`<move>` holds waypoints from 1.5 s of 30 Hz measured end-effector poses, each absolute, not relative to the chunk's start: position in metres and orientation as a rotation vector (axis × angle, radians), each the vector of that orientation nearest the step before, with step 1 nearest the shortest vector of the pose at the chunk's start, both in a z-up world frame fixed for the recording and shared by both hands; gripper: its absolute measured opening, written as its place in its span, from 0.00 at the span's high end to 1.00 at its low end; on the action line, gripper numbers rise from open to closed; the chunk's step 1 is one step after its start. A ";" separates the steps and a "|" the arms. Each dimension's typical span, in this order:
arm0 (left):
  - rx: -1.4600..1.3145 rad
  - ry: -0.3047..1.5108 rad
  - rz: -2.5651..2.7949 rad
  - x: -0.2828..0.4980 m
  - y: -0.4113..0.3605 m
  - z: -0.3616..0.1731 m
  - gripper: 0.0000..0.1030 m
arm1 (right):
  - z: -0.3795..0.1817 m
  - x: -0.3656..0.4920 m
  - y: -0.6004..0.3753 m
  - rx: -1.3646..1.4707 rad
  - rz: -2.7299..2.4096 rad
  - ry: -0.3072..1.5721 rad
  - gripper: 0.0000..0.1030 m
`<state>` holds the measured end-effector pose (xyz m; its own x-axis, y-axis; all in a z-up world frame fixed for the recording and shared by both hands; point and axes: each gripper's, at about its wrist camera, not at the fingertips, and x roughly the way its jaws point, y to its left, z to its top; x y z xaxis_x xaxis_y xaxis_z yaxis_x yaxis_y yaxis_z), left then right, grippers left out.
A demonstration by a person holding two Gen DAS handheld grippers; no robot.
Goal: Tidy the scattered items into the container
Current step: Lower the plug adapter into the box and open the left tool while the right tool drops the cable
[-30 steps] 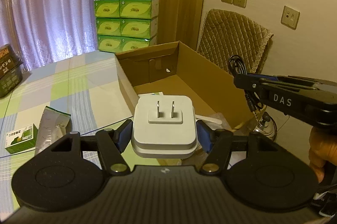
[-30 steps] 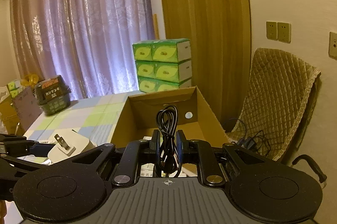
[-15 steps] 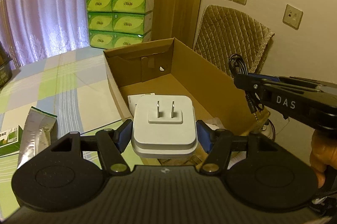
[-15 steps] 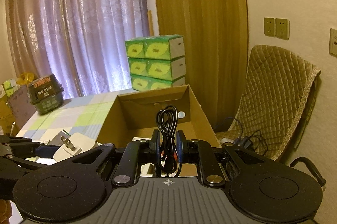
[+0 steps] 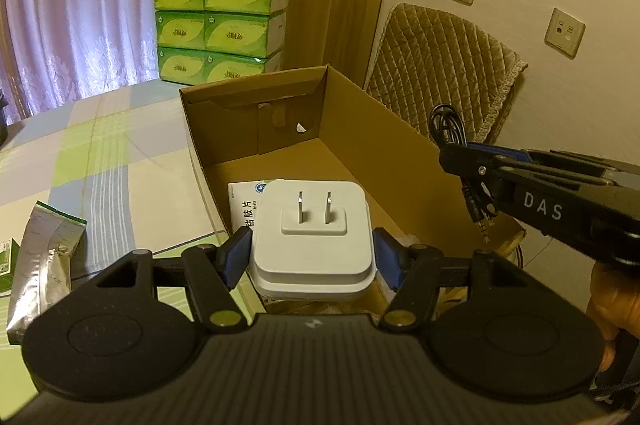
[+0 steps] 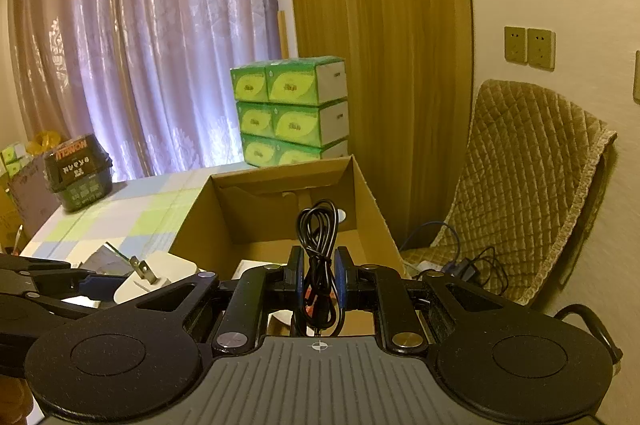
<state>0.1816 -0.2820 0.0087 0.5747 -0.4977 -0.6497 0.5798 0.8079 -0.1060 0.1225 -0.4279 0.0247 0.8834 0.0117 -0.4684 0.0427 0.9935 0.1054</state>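
My left gripper (image 5: pixel 312 257) is shut on a white plug adapter (image 5: pixel 313 237), prongs pointing up, held over the near end of the open cardboard box (image 5: pixel 384 129). A white medicine box (image 5: pixel 244 205) lies on the box floor just past the adapter. My right gripper (image 6: pixel 319 279) is shut on a coiled black cable (image 6: pixel 318 237), also over the box's near end. In the left wrist view the right gripper (image 5: pixel 468 161) comes in from the right with the cable (image 5: pixel 448 125) dangling over the box's right wall. The right wrist view shows the adapter (image 6: pixel 156 275) at lower left.
A silver foil pouch (image 5: pixel 44 265) and a small green box (image 5: pixel 6 265) lie on the checked tablecloth (image 5: pixel 104 161) left of the cardboard box. Stacked green tissue packs (image 5: pixel 220 25) stand behind it. A padded chair (image 6: pixel 520 185) is at right, a dark basket (image 6: pixel 78 173) far left.
Both grippers have moved forward toward the cardboard box, which now looms larger and closer beneath them. Each keeps its hold, the left on the adapter and the right on the cable.
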 end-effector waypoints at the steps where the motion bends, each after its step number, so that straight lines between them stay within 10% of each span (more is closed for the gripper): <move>1: 0.122 0.723 -0.633 0.183 -0.283 0.008 0.42 | 0.024 0.123 -0.428 0.113 -0.015 0.489 0.83; 45: 0.101 0.703 -0.562 0.186 -0.260 0.006 0.30 | 0.013 0.132 -0.419 0.097 0.002 0.517 0.83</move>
